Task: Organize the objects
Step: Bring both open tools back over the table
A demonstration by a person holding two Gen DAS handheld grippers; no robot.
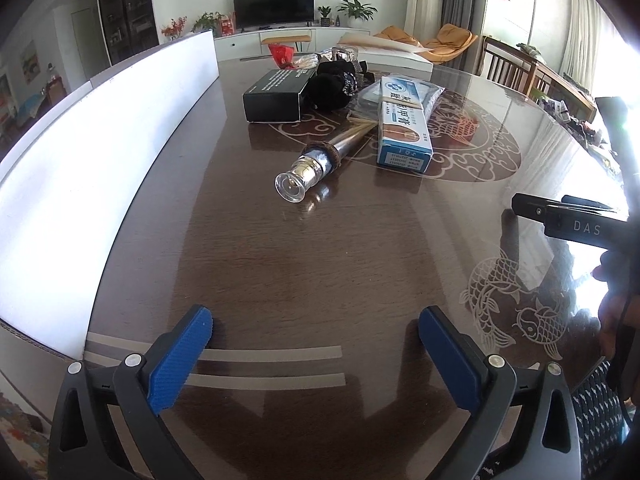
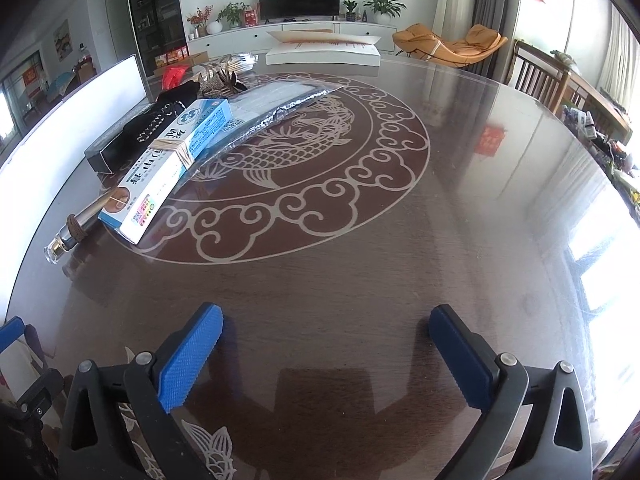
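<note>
On the dark glass-topped table (image 1: 280, 248) lies a silver bottle with a clear cap (image 1: 308, 168), on its side, pointing toward me. Beside it rests a blue-and-white carton (image 1: 404, 128) bound with a rubber band, a black box (image 1: 276, 94), a black fabric bundle (image 1: 334, 84) and a foil-edged pouch (image 1: 400, 94). My left gripper (image 1: 316, 328) hovers open over bare table, well short of the bottle. My right gripper (image 2: 326, 326) is open too, with nothing between its pads; the carton (image 2: 168, 172), the bottle (image 2: 74, 234) and the pouch (image 2: 272, 106) lie far to its left.
A white board (image 1: 92, 160) stands upright along the table's left edge. The right gripper's black body (image 1: 576, 222) and a hand reach in at the right of the left wrist view. Wooden chairs (image 2: 552, 80) stand at the far right. The table's right half carries only etched patterns.
</note>
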